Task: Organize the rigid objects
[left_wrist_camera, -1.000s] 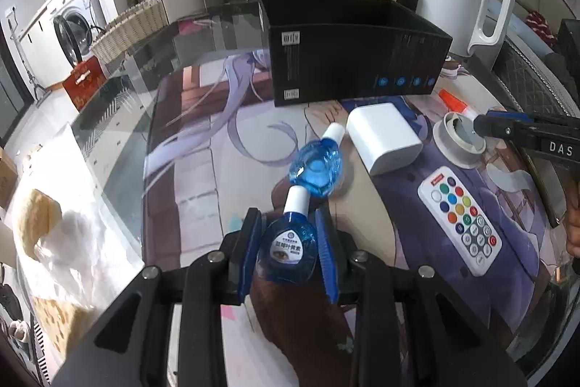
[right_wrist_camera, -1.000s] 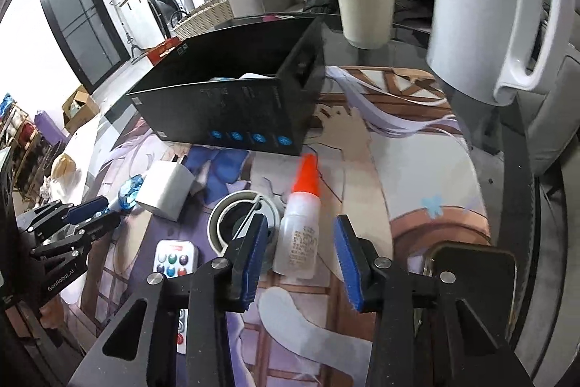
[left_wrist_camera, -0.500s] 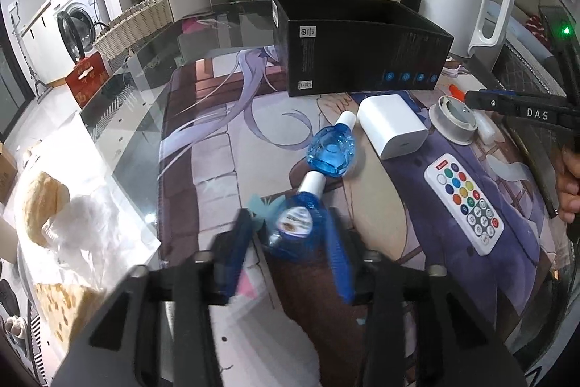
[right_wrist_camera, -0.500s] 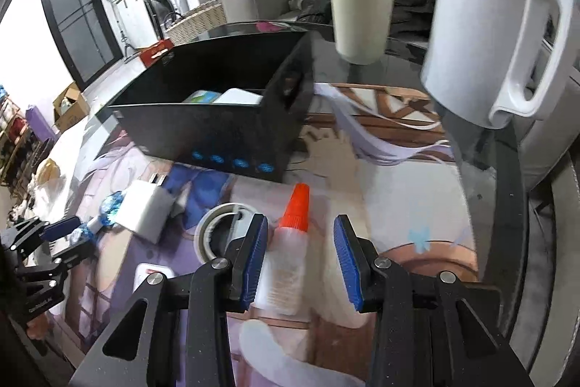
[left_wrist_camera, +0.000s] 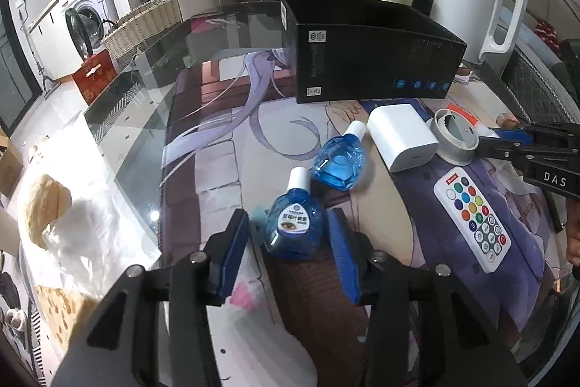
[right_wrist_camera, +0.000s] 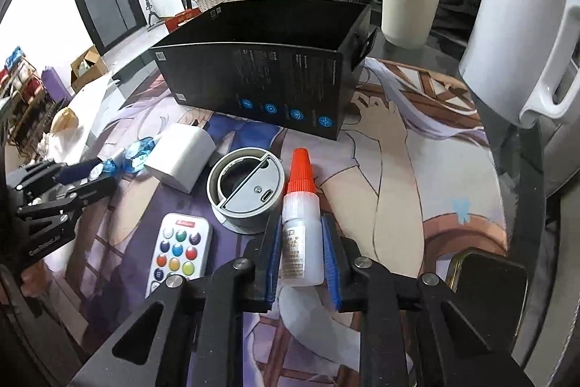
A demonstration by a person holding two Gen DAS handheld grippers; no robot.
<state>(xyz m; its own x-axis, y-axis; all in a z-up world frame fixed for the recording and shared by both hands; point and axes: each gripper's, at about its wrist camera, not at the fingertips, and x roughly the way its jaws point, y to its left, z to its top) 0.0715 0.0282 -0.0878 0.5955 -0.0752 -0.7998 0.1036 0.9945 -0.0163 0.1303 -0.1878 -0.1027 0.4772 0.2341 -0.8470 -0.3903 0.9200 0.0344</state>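
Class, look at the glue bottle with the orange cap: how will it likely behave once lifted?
The glue bottle looks small and plastic, so probably light and fairly stiff. The right claw is shut on its smooth body, so it might slip. Its tall, narrow shape would probably tip if set upright.

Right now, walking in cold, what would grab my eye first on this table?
Probably the right gripper, jaws just closed on a small glue bottle with an orange cap near the mat's front edge. On the other side, the left gripper, jaws just opened, straddles a blue eye-drop bottle lying on the mat. Behind both stands an open black box.
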